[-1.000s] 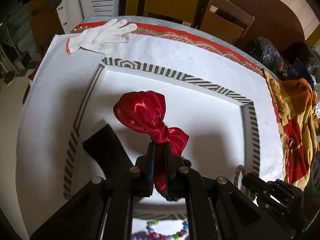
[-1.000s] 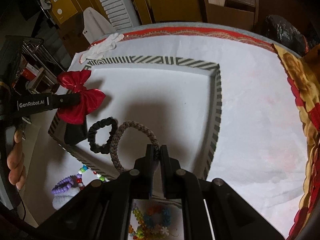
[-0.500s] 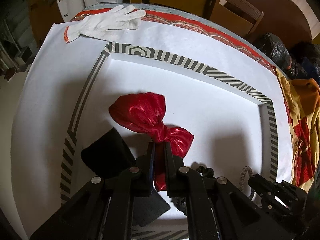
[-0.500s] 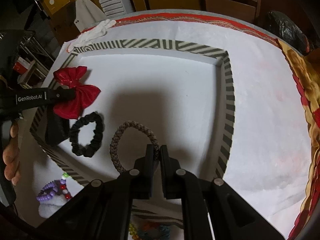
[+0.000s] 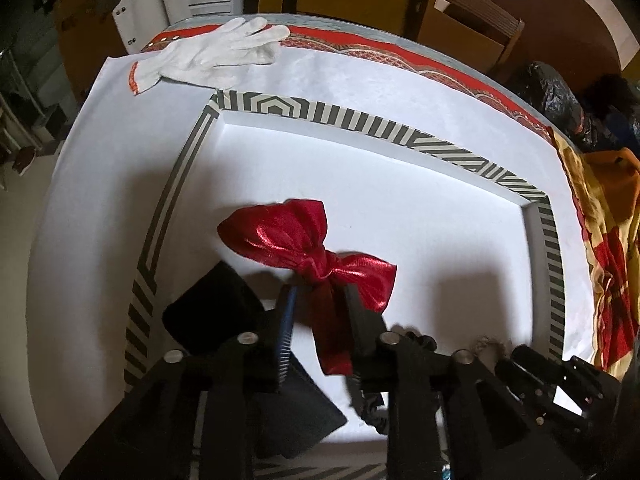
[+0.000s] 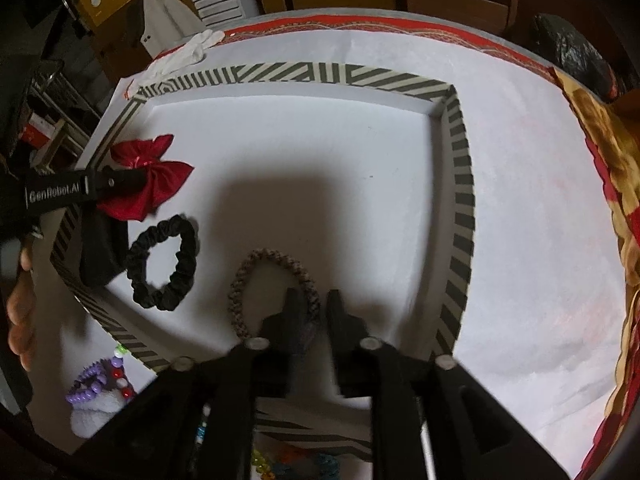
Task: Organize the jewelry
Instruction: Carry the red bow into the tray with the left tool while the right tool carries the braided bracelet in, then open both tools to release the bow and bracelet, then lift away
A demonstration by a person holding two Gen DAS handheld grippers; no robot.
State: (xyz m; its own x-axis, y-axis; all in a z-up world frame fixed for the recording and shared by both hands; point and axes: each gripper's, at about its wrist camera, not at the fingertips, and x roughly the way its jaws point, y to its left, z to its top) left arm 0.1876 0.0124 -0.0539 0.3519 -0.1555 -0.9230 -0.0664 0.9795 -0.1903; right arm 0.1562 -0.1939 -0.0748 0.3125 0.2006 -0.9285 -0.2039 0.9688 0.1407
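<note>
A shallow white tray with a striped rim [image 5: 360,124] [image 6: 460,184] lies on the white cloth. In the left wrist view my left gripper [image 5: 320,294] has its jaws apart around the tail of a red satin bow [image 5: 288,236], which rests on the tray floor. The bow [image 6: 156,180] also shows in the right wrist view. My right gripper [image 6: 314,300] is open over the near end of a braided brown band [image 6: 244,276] lying flat in the tray. A black scrunchie [image 6: 164,264] lies left of the band.
A black velvet piece [image 5: 216,312] [image 6: 100,252] lies in the tray's near left corner. A white glove [image 5: 212,56] lies at the far left of the table. Bead bracelets [image 6: 96,376] lie outside the tray's near rim. Patterned orange cloth [image 5: 604,248] hangs at the right edge.
Both grippers were shut and have opened. The bow and the braided band have come down and now lie on the tray floor.
</note>
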